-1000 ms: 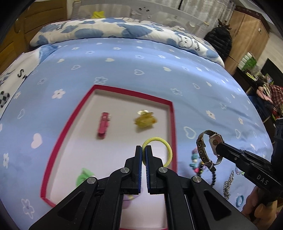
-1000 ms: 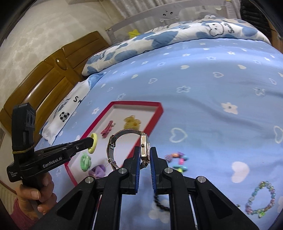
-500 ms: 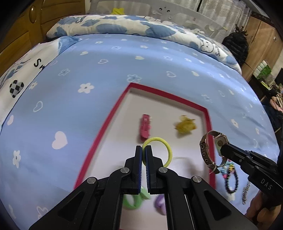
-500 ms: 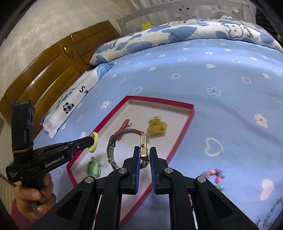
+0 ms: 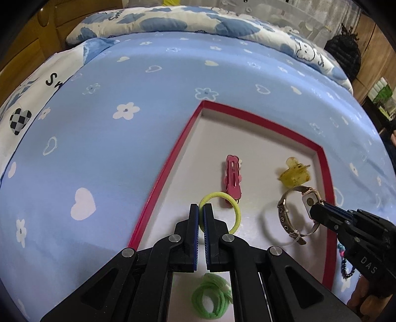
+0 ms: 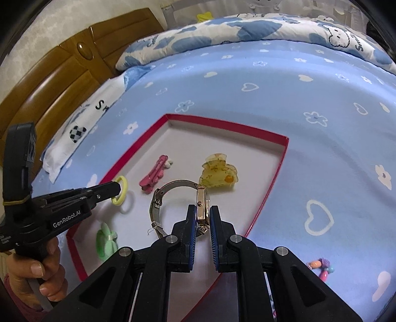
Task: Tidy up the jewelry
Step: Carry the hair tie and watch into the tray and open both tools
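Observation:
A red-rimmed tray (image 5: 158,180) (image 6: 277,173) with a white floor lies on the blue bedspread. Inside it rest a pink hair clip (image 5: 232,178) (image 6: 154,177), a yellow claw clip (image 5: 294,173) (image 6: 217,174) and a green hair tie (image 5: 211,301) (image 6: 105,244). My left gripper (image 5: 201,209) (image 6: 118,189) is shut on a yellow hair tie (image 5: 235,210) (image 6: 121,189), held over the tray's left part. My right gripper (image 6: 203,210) (image 5: 313,210) is shut on the case of a wristwatch (image 6: 201,205) (image 5: 294,213), hanging above the tray near the claw clip.
Beaded bracelets (image 6: 320,266) (image 5: 345,262) lie on the bedspread to the right of the tray. A cloud-print quilt (image 5: 198,22) lies along the bed's far side, a wooden headboard (image 6: 61,74) on the left. A hand (image 6: 37,277) grips the left tool's handle.
Both grippers have moved leftwards and down over the tray with their loads. The watch now hangs over the tray floor instead of beside the tray; the hair tie sits near the pink clip.

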### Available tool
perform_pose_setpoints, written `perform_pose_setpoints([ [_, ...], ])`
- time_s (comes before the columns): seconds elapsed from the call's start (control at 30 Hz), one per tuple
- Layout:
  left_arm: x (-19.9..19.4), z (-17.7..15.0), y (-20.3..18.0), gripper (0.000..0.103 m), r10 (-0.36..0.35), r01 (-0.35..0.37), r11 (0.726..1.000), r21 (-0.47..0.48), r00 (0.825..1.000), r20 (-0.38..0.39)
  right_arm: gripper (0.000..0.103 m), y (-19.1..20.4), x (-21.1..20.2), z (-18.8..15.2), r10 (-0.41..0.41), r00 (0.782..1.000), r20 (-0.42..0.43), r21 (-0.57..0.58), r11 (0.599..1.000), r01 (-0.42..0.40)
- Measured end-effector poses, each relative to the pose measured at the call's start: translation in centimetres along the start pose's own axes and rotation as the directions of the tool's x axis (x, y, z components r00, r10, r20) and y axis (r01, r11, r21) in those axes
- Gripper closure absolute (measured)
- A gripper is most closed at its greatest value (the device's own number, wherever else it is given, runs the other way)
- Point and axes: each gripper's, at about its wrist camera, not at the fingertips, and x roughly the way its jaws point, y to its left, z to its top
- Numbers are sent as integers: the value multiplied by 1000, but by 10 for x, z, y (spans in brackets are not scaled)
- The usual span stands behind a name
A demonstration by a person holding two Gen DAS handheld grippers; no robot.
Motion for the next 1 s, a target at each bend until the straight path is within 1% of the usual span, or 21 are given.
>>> perform_pose_setpoints([
  [0.23, 18, 1, -7, 100, 49, -47, 998, 34, 998, -40, 93, 2, 13, 0, -23, 999, -40, -25, 999, 22],
  [0.47, 20, -2, -11, 99, 62, -61, 997, 45, 998, -28, 91, 9, 18, 3, -33, 998, -57, -63, 998, 30],
  [0.63, 19, -3, -11, 98, 67, -66, 997, 48, 997, -27, 89, 8, 19, 4, -27, 998, -63, -63, 998, 23],
  [0.73, 17, -3, -9, 95, 56, -55, 998, 36, 998, -29, 88, 7, 18, 4, -6, 998, -62, -51, 999, 2],
  [0.8, 15, -4, -7, 84, 57, -56, 998, 29, 998, -26, 87, 5, 15, 4, 9, 998, -55, -40, 999, -12],
  [0.93, 1, -7, -3, 82, 35, -35, 999, 0, 999, 5, 83, 3, 3, 3, 28, 999, -28, -19, 999, -28],
  [1.0, -10, -11, 1, 79, 13, -12, 1000, -26, 999, 31, 82, 1, -7, 3, 38, 999, -9, -9, 999, -38],
])
